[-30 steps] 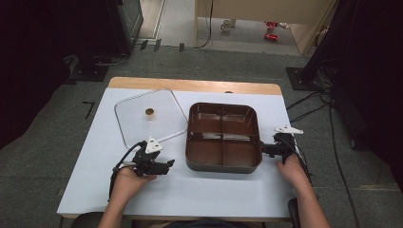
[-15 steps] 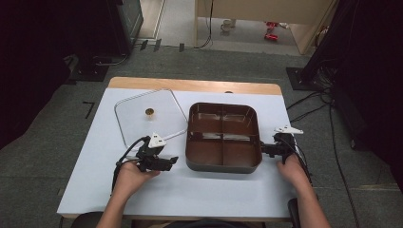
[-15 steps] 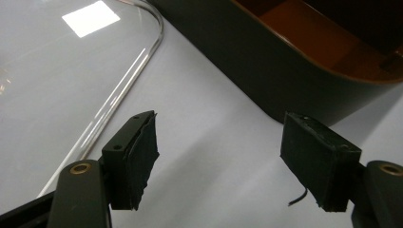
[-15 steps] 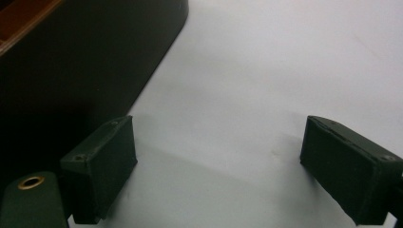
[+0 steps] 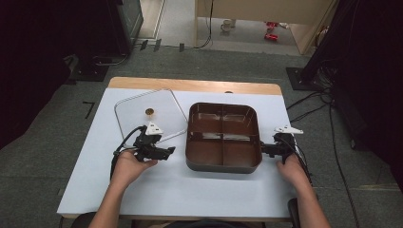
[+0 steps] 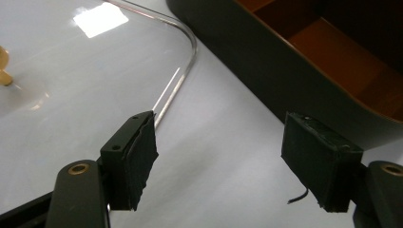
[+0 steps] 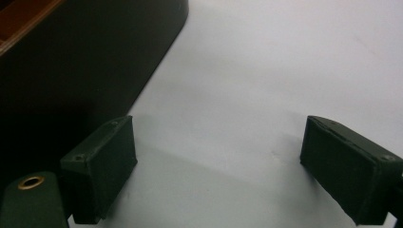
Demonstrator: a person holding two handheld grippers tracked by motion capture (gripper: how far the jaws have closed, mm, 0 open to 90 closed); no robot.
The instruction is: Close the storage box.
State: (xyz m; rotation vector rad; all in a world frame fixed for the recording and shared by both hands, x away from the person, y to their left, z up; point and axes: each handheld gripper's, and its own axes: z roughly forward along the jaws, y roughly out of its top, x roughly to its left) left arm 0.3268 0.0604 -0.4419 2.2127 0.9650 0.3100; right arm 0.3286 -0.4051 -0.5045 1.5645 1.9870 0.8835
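A brown tray (image 5: 223,164) with four compartments sits in the middle of the white table (image 5: 190,190). To its left lies a clear lid (image 5: 133,114) with a small gold knob (image 5: 149,112). My left gripper (image 5: 170,151) is open, low over the table between the lid's near corner (image 6: 187,57) and the tray's left wall (image 6: 294,90). At the tray's right side my right gripper (image 5: 263,149) is open too, its jaws over bare table beside the tray's dark outer wall (image 7: 71,71). Nothing is held between either pair of jaws.
The table's wooden back edge (image 5: 190,85) runs behind the lid and tray. Cables (image 5: 309,102) and dark stands sit on the floor to the right. Bare table surface lies in front of the tray.
My left gripper has moved right and a little forward, closer to the tray's left wall. The right gripper and the tray have stayed in place.
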